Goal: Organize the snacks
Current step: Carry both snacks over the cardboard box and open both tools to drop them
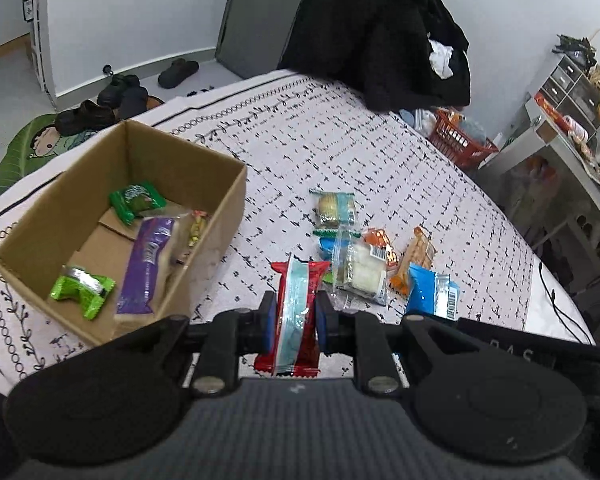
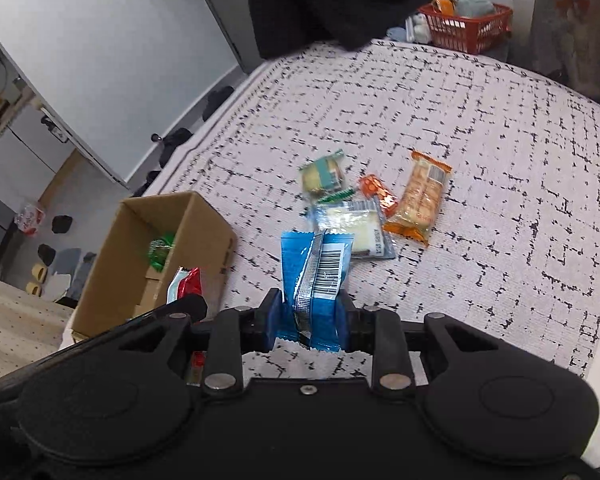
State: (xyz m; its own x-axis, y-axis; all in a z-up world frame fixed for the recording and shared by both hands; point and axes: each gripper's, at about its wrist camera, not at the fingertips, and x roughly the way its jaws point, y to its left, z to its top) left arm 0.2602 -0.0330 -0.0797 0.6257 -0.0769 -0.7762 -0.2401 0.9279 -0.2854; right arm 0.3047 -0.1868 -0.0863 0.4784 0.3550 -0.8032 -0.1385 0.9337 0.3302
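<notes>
One open cardboard box (image 1: 112,216) stands at the left on the patterned cloth (image 1: 340,148). It holds a dark green packet (image 1: 137,200) at the back, a purple packet (image 1: 148,264) lying lengthwise, a light green packet (image 1: 83,290) at the front, and a clear packet (image 1: 188,232) against the right wall whose contents are hard to make out. From the right wrist view only the box's (image 2: 156,256) far corner and one green packet (image 2: 161,248) show; the rest is behind its wall.

Just right of the box, the left gripper (image 1: 296,322) is clamped on a red packet (image 1: 296,308) held edge-on, its lower end partly behind the fingers. Beyond it, a loose pile lies on the cloth: a teal cracker packet (image 1: 335,210), a clear packet of white cakes (image 1: 360,276), a small orange packet (image 1: 380,246), and an orange bar (image 1: 414,266). A green-edged wrapper under the pile is mostly covered.

Further right, the right gripper (image 2: 310,320) is closed on a blue packet (image 2: 316,280) with a barcode, raised off the cloth just in front of the pile. A red basket (image 2: 466,28) stands past the far edge, its contents blurred and partly behind dark clothing (image 2: 340,0).
</notes>
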